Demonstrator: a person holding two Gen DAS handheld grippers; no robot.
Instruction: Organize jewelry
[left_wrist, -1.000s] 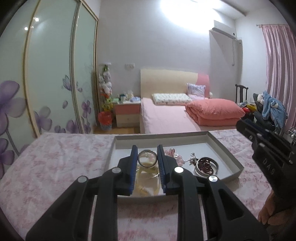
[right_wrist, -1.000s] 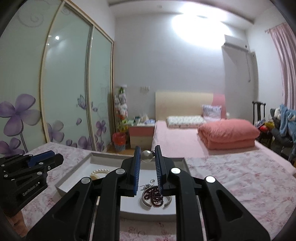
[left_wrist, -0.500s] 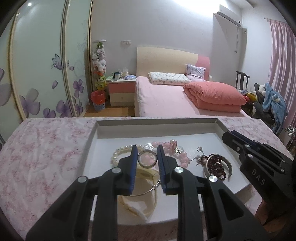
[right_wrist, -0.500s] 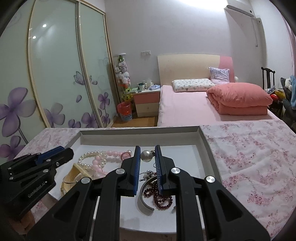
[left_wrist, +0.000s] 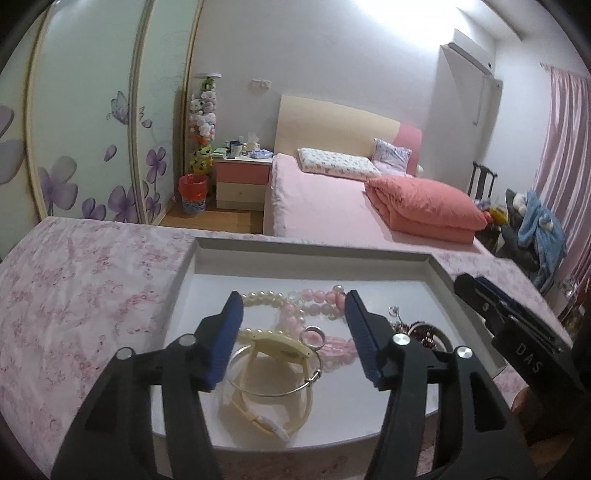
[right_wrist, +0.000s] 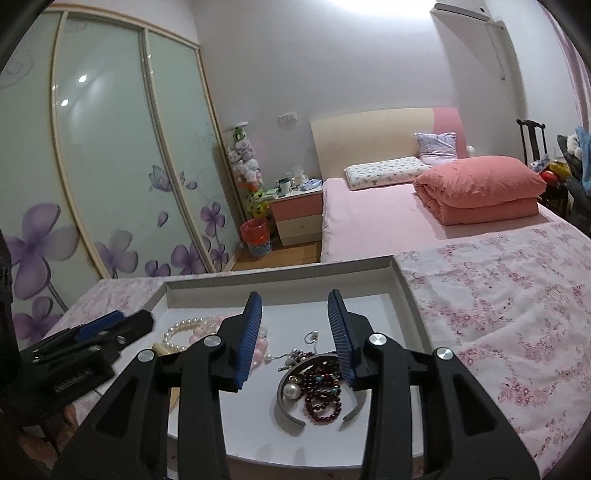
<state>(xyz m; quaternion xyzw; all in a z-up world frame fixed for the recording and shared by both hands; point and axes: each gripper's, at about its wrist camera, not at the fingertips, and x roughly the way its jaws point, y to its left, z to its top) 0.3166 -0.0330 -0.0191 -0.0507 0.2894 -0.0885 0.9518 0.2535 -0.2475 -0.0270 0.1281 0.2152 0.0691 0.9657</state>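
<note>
A white tray (left_wrist: 207, 254) on a pink floral cloth holds the jewelry. My left gripper (left_wrist: 293, 306) is open above it, over a silver ring (left_wrist: 313, 336), a thin silver bangle (left_wrist: 275, 371), a cream hair clip (left_wrist: 273, 341), a white pearl bracelet (left_wrist: 264, 298) and pink beads (left_wrist: 317, 297). My right gripper (right_wrist: 294, 306) is open over the tray (right_wrist: 402, 280), above a pearl earring (right_wrist: 291, 390), a dark red bead bracelet (right_wrist: 323, 397) and a grey open cuff (right_wrist: 288, 417). Each gripper shows at the edge of the other's view.
The floral cloth (right_wrist: 498, 295) covers the table around the tray. Behind the table are a pink bed (left_wrist: 332, 206), a nightstand (left_wrist: 242, 177), a red bin (left_wrist: 192, 192) and flowered wardrobe doors (right_wrist: 110, 166).
Both grippers opened. The left one let go of the silver ring and the right one let go of the pearl earring; both pieces now lie in the tray.
</note>
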